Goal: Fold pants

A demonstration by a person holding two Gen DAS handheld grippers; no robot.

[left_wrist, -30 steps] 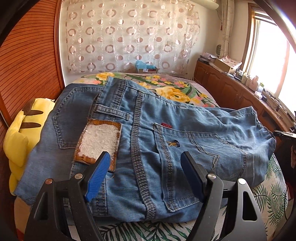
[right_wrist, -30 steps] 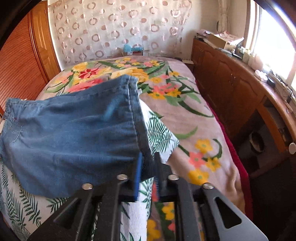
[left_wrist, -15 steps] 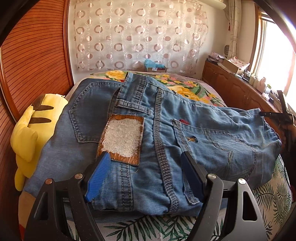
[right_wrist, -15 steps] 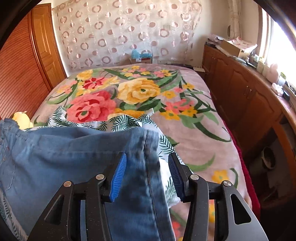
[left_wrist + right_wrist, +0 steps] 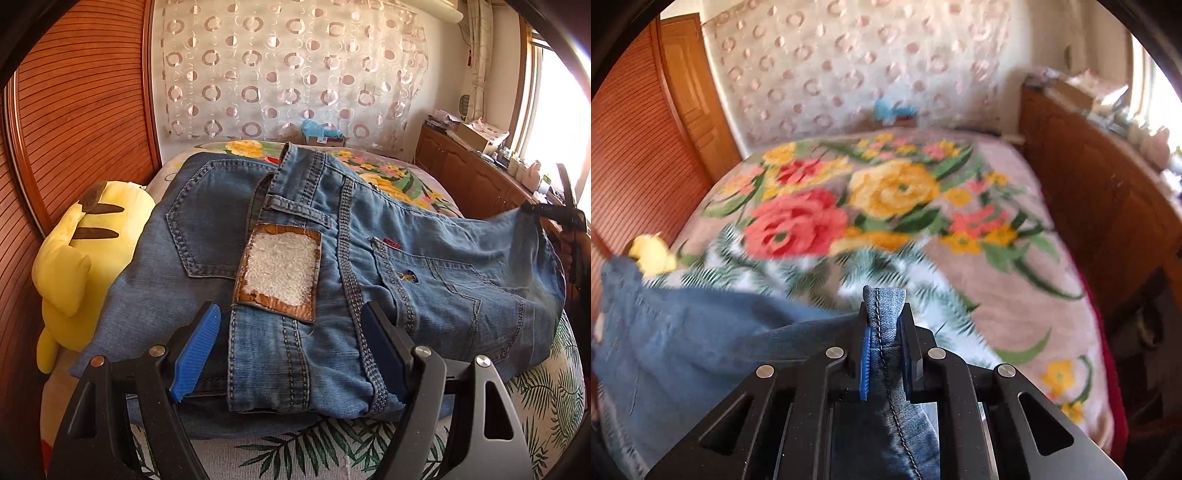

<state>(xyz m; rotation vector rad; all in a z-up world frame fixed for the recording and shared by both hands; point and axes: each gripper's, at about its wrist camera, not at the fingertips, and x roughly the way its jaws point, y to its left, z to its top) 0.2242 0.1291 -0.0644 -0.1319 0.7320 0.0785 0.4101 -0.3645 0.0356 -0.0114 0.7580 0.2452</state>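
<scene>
Closing right gripper (image 5: pixel 884 347) on blue denim pants (image 5: pixel 369 258) hem, left gripper (image 5: pixel 291 354) spread over waistband; I'd lift evenly.

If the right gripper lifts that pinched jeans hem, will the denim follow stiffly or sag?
Probably sag: the jeans drape in soft folds from the right gripper, whose jaws are closing on the hem. The thick seams and waistband patch suggest some weight, so the far end may drag. The left gripper stands open over the waistband, not pinning it.
</scene>
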